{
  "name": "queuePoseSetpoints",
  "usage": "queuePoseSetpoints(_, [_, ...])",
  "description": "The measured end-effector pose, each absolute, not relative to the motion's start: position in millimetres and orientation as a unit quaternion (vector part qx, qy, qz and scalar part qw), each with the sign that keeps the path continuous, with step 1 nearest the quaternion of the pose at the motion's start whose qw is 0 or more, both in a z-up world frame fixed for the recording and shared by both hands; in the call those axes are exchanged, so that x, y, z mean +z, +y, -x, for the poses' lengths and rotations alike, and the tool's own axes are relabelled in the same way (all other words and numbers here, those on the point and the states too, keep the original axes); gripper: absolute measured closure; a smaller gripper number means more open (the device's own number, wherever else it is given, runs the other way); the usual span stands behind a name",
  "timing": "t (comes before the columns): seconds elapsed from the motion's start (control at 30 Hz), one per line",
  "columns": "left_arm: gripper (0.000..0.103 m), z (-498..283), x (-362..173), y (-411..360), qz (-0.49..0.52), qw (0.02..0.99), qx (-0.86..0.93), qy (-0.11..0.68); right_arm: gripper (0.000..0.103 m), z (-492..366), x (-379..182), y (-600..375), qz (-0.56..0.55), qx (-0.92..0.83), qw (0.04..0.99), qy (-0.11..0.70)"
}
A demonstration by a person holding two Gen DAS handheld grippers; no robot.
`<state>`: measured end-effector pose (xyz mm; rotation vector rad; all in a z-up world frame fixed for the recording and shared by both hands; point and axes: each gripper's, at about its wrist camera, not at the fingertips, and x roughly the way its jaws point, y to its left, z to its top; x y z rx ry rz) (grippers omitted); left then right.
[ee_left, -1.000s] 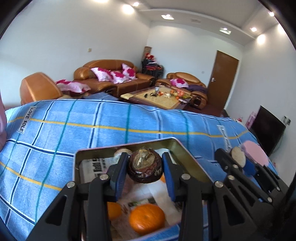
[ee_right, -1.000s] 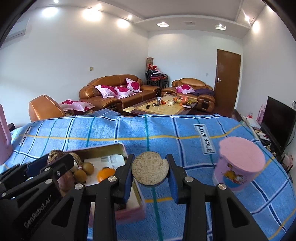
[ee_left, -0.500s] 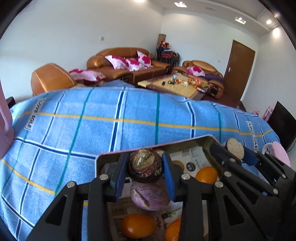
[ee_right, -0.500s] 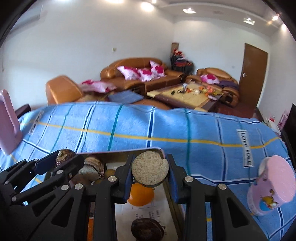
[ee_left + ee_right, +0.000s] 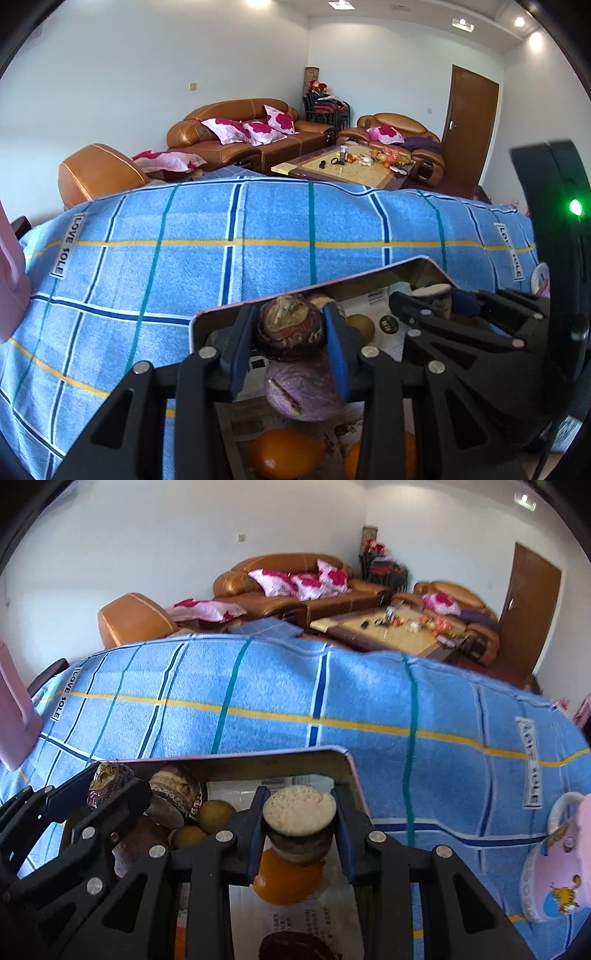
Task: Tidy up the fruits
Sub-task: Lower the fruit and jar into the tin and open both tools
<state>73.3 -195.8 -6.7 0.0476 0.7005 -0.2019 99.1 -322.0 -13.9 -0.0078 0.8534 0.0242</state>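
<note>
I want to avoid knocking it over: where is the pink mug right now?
In the right wrist view, the pink mug stands on the blue cloth at the far right, beside the tin tray.

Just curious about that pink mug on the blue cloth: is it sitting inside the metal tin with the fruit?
No, the pink mug stands on the blue cloth to the right of the tin, outside its rim.
</note>
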Motion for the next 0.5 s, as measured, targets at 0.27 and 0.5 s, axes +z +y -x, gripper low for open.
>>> queuePoseSetpoints(0.27, [0.065, -63.5, -6.1, -198.7, -0.047, 0.939, -0.1, 0.325, 0.067, -100.3, -17.8, -321.0, 0.014, 0.057, 0.899, 0.434])
queuePoseSetpoints(0.5, [0.063, -66.5, -6.7, -204.5, -0.063, 0.933, -0.096, 0.341, 0.065, -84.9, -4.7, -337.4, -0.062, 0.089, 0.905, 0.411])
